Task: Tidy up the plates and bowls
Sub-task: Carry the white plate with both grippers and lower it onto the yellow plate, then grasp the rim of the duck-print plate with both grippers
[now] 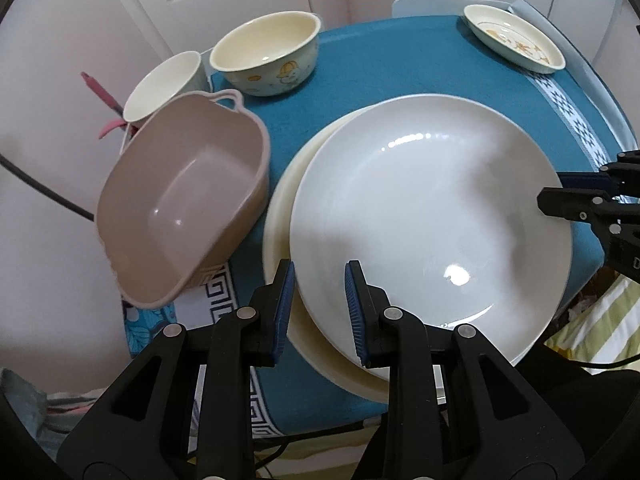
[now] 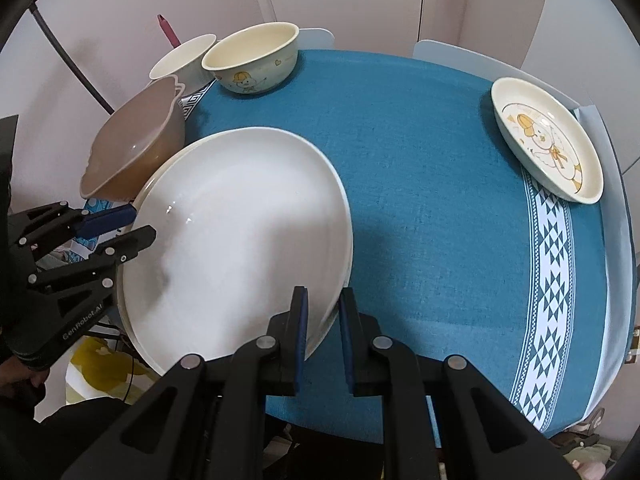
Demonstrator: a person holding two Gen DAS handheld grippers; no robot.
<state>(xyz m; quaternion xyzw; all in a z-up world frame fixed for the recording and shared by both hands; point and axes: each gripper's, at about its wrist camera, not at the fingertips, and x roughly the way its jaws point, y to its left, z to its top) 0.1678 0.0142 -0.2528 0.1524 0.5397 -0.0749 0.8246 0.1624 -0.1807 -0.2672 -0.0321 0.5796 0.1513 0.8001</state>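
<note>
Pale cabinet doors close off the far side of the room, and in front of them a small table wears a blue tablecloth (image 2: 420,168) with a white patterned band down its right side.

On the near left of the cloth lies a large white plate (image 1: 428,216), stacked on a cream plate (image 1: 280,208) of which only a crescent shows along the left and near edges. The stack juts over the table's near edge.

The left gripper (image 1: 318,308) stands spread, its blue pads straddling the near rim of the stack; whether either pad touches the rim cannot be told. The right gripper (image 2: 323,336) is likewise parted around the white plate's right rim, holding nothing that can be seen. In the left wrist view its fingers reach in from the right edge and most of its body is cut off.

Left of the plates, a brown plastic basin (image 1: 180,208) sits tilted, overhanging the table's left edge. Behind it is a white cup (image 1: 164,84), partly hidden by the basin, and beside that a cream bowl (image 2: 252,60) with a cartoon print. At the far right, a small duck-printed dish (image 2: 548,140) rests near the table edge. A pink object (image 2: 168,30) pokes up behind the cup, too little of it showing to identify.
</note>
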